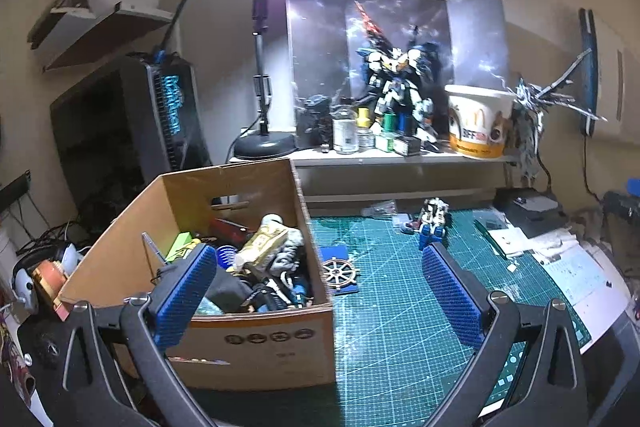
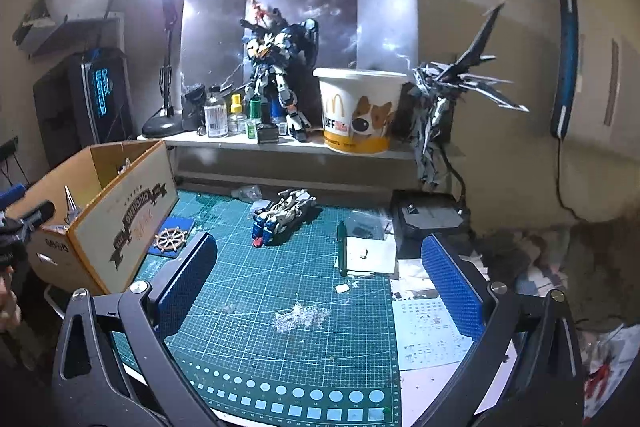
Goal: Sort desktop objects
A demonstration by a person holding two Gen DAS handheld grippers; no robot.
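Note:
A cardboard box (image 1: 256, 351) holding several small toys and parts stands at the left of the green cutting mat (image 1: 392, 307). My left gripper (image 1: 316, 259) hangs open over the box's right wall, holding nothing. A ship's wheel on a blue base (image 1: 340, 273) lies just right of the box. A small white and blue robot model (image 1: 432, 219) lies farther back on the mat. In the right wrist view my right gripper (image 2: 318, 247) is open and empty above the mat (image 2: 280, 307), with the robot model (image 2: 282, 213), the ship's wheel (image 2: 170, 239), a dark green pen (image 2: 341, 247) and the box (image 2: 120, 223) ahead.
A raised shelf (image 2: 280, 143) at the back carries bottles, a tall robot figure (image 2: 276, 75), a paper bucket (image 2: 358, 111) and a lamp base. A black box (image 2: 428, 217), white paper slips (image 2: 370, 255) and a decal sheet (image 2: 428, 331) lie at the mat's right. A PC tower (image 1: 132, 131) stands far left.

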